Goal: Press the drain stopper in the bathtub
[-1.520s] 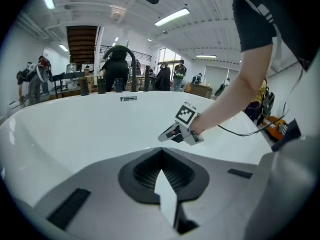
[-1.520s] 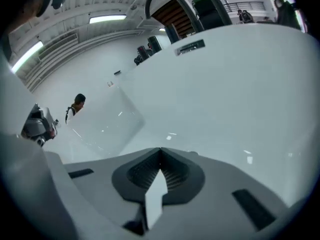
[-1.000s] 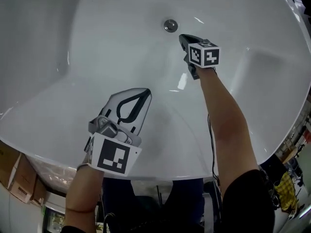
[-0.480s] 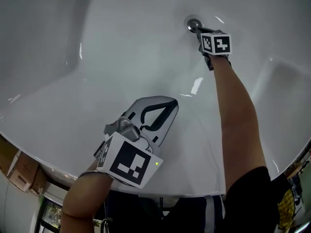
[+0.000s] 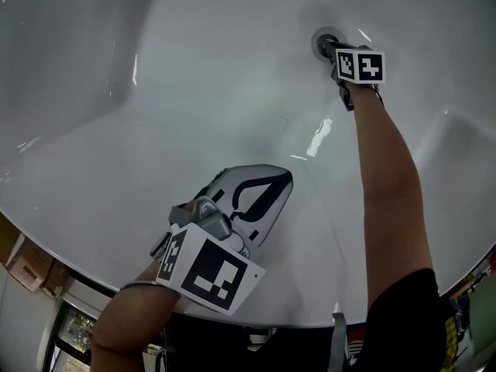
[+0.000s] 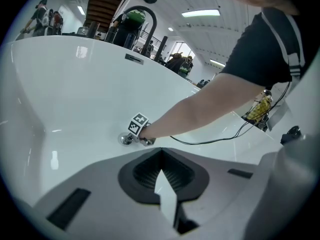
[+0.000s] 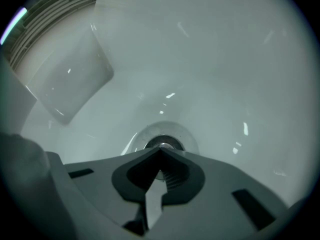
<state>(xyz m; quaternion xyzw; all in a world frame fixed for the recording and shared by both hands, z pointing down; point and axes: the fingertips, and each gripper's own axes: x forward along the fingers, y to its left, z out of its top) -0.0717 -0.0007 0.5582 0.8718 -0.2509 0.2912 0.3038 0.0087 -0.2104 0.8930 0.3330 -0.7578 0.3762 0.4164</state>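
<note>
Currently poised to press: right gripper (image 5: 332, 49), jaws together and empty for a blunt tip, right at drain stopper (image 7: 161, 145) on bathtub (image 5: 194, 76) floor; left gripper (image 5: 279, 183) closed, empty, parked well clear.

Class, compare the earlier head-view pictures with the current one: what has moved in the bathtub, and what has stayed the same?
The right tongs travelled forward across the bathtub, from short of the drain stopper to right at it, and their shut tips are now over its top. Nothing was gripped or released. The left tongs stayed shut and empty, back by the near wall.
</note>
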